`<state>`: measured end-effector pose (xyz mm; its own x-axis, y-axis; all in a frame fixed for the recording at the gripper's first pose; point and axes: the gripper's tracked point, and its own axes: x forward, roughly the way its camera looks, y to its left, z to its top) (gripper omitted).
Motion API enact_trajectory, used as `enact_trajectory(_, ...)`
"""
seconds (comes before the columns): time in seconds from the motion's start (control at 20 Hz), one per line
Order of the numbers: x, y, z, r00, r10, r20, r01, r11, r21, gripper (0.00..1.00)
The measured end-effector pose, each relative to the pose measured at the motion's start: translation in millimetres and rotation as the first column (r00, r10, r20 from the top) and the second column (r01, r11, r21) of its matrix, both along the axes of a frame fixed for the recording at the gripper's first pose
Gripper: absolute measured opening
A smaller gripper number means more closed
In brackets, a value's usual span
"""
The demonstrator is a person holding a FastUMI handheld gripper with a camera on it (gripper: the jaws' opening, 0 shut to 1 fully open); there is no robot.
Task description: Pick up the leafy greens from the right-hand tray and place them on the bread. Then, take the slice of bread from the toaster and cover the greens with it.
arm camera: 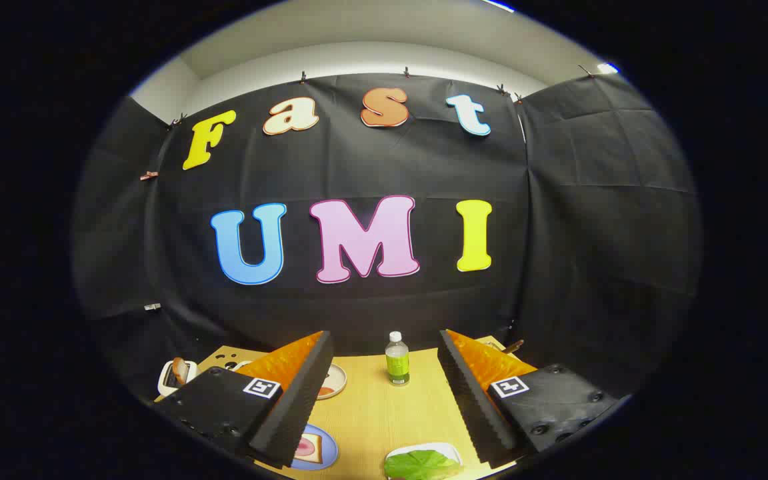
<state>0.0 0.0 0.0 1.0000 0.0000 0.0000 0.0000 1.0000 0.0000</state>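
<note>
Claw (384, 400) fingers stood wide apart and held nothing, while the soft, floppy green leaf (422, 464) at six o'clock looked light, best pinched at its edge.

gripper (384, 393) fingers wide apart | bare table (384, 420) between them | bottle (397, 359) stands ahead

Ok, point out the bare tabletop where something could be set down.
The widest bare patch of table lies between the open fingers of the gripper, bordered by the bottle beyond and the tray of leafy greens nearer. The left side is crowded: the toaster, a small plate and the blue plate with bread.
</note>
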Motion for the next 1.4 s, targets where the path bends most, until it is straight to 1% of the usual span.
enact_trajectory(0.15,1,2,-2,1.000,0.027,0.000,-0.027,1.000,-0.002,0.98)
enact_trajectory(0.45,1,10,-16,0.996,0.074,-0.050,-0.074,0.997,0.005,0.99)
enact_trajectory(0.7,-4,16,-18,0.993,0.102,-0.054,-0.102,0.995,-0.001,0.99)
enact_trajectory(1.05,-9,13,-35,0.990,0.112,-0.089,-0.111,0.994,0.017,0.99)
enact_trajectory(1.25,-8,2,-47,0.987,0.099,-0.124,-0.097,0.995,0.024,0.99)
enact_trajectory(1.4,-6,-12,-60,0.982,0.092,-0.165,-0.092,0.996,0.005,0.99)
